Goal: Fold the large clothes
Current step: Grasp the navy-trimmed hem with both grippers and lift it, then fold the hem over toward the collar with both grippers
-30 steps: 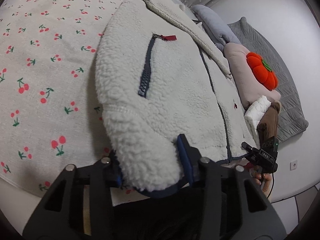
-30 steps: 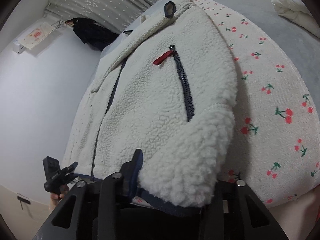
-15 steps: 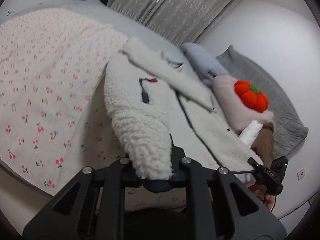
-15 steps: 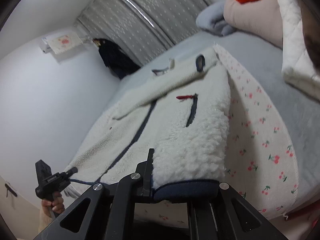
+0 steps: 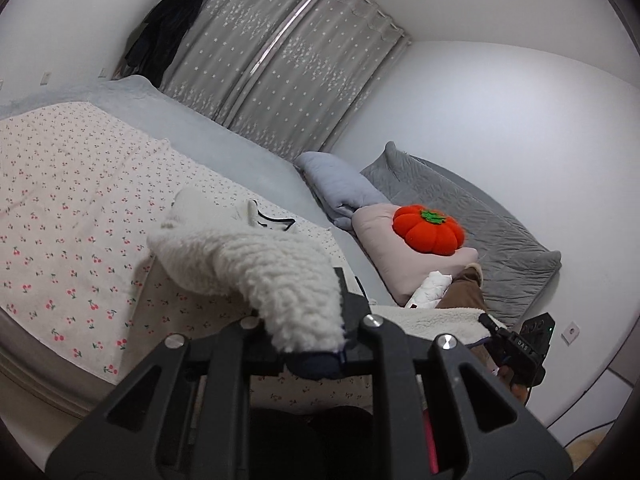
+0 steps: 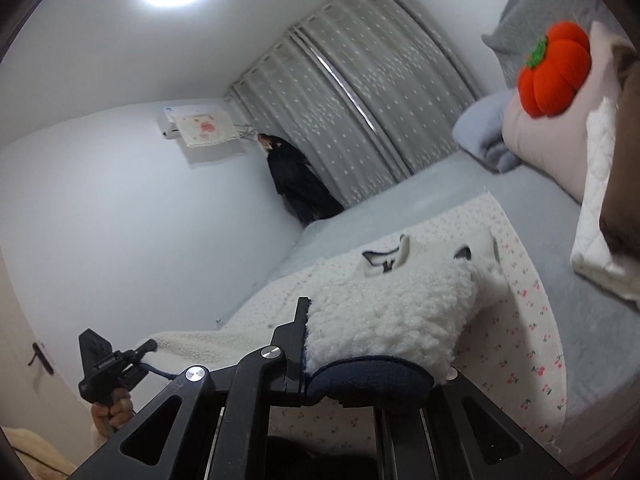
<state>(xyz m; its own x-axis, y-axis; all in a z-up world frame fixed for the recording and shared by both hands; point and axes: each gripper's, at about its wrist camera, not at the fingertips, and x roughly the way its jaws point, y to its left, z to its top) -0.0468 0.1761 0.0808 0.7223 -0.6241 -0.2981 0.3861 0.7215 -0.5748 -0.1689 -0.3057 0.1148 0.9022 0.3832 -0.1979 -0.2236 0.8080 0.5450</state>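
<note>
A white fleece jacket (image 5: 256, 256) with navy trim lies on the cherry-print sheet (image 5: 60, 208) of the bed. My left gripper (image 5: 308, 344) is shut on the jacket's bottom hem at one corner and holds it lifted. My right gripper (image 6: 360, 376) is shut on the other corner of the navy hem (image 6: 372, 376), also lifted. The jacket (image 6: 392, 312) stretches from my jaws up to its collar, which rests on the sheet (image 6: 520, 320). Each gripper shows in the other's view: the right one (image 5: 516, 348) and the left one (image 6: 108, 364).
Pillows with an orange pumpkin plush (image 5: 428, 230) and folded blankets (image 5: 344, 184) lie at the head of the bed. Grey curtains (image 5: 280, 68) and a hanging dark coat (image 5: 168, 32) stand behind. A white quilted item (image 6: 596, 216) lies at the right.
Both grippers have closed on the jacket's bottom hem and raised it high off the bed; the views tilted from looking down on the jacket to looking across the room.
</note>
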